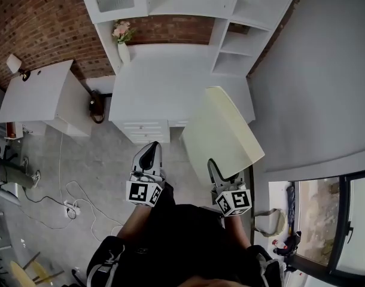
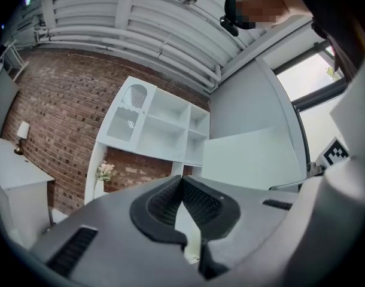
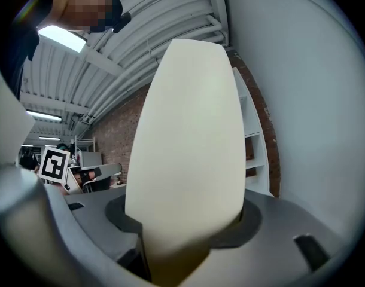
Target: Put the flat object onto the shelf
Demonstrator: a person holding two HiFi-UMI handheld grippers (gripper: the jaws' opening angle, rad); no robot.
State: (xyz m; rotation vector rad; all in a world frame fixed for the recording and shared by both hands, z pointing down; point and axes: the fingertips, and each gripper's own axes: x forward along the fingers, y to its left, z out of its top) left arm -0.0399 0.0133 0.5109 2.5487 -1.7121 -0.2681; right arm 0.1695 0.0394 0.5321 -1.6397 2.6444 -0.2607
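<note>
Head view: the left gripper (image 1: 149,153) was seen with its jaws brought together and nothing between them. The right gripper (image 1: 214,167) was clamped on the near edge of the flat object (image 1: 221,130), a pale cream board with rounded corners. The board was held tilted in the air over the right front part of the white worktop (image 1: 164,79), well apart from the white shelf (image 1: 233,40) that stood at the worktop's far right. A vase (image 1: 122,49) with pale flowers was set at the worktop's far left, against the brick wall (image 1: 45,23). White cables (image 1: 81,205) were spread over the grey floor (image 1: 105,160) on the left.

Left gripper view: the jaws of the left gripper (image 2: 182,184) were seen to meet at their tips, with no object held. Beyond them the shelf (image 2: 161,127) was seen against the brick wall (image 2: 57,100), with the vase (image 2: 102,178) below it. A pale panel, taken to be the flat object (image 2: 251,157), was seen to the right of the shelf.

Right gripper view: the right gripper (image 3: 182,235) was closed on the lower end of the flat object (image 3: 188,124), which rose upright from between the jaws and filled the middle of the picture. Part of the shelf (image 3: 254,136) was seen behind its right edge, and the two were not touching.
</note>
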